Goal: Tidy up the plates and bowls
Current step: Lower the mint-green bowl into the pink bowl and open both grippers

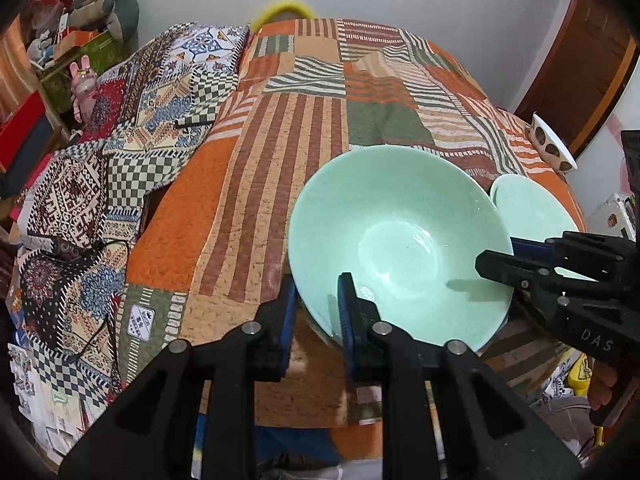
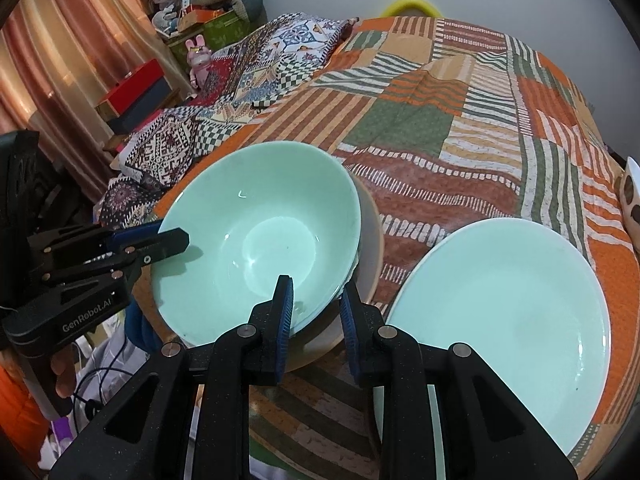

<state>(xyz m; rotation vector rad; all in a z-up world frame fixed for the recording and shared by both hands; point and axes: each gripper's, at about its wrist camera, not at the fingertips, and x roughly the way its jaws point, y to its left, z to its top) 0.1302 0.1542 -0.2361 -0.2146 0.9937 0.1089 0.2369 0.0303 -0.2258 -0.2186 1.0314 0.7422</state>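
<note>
Green bowl (image 2: 260, 232) upright beside green plate (image 2: 504, 320)

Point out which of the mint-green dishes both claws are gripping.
The deep green bowl: the left claw and right claw each straddle its rim on opposite sides. The flat green plate beside it lies untouched on the patchwork cloth.

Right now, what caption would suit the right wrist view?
Two grippers, right and left, clamp a green bowl's rim beside a green plate.
</note>
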